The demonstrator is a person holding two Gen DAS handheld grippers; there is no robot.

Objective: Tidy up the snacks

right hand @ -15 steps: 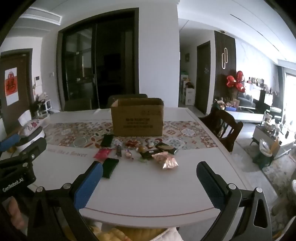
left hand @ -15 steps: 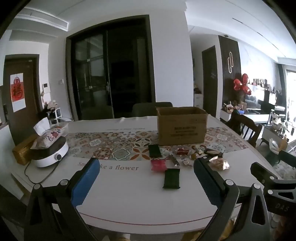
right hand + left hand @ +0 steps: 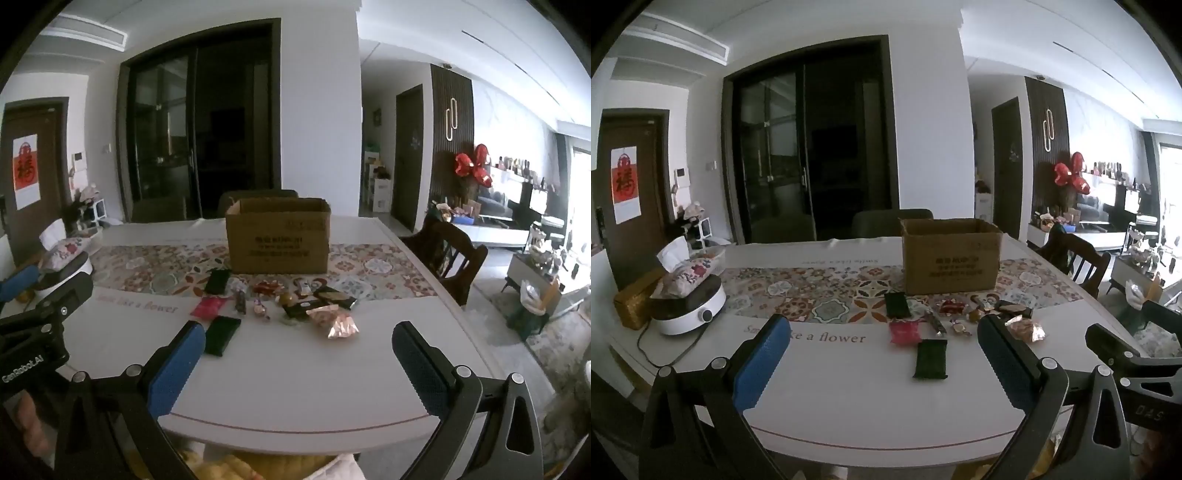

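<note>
Lettering "a flower" point(image 3: 842, 337) marks the tablecloth point(image 3: 849, 387); left tongs point(image 3: 882, 354) and right tongs point(image 3: 299, 363) gape wide, empty.

Black tongs point(image 3: 882, 354) w/ blue pads point(image 3: 759, 363), silver screws, "GenRobot.AI" marking.

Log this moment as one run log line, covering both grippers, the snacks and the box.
left gripper: open, empty | right gripper: open, empty | snacks: loose on table | cardboard box: behind snacks, open top

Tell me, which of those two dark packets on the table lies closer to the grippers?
The dark packet on the plain white part of the table, just in front of the pink packet. The other dark packet lies farther back on the patterned runner, near the cardboard box.
</note>
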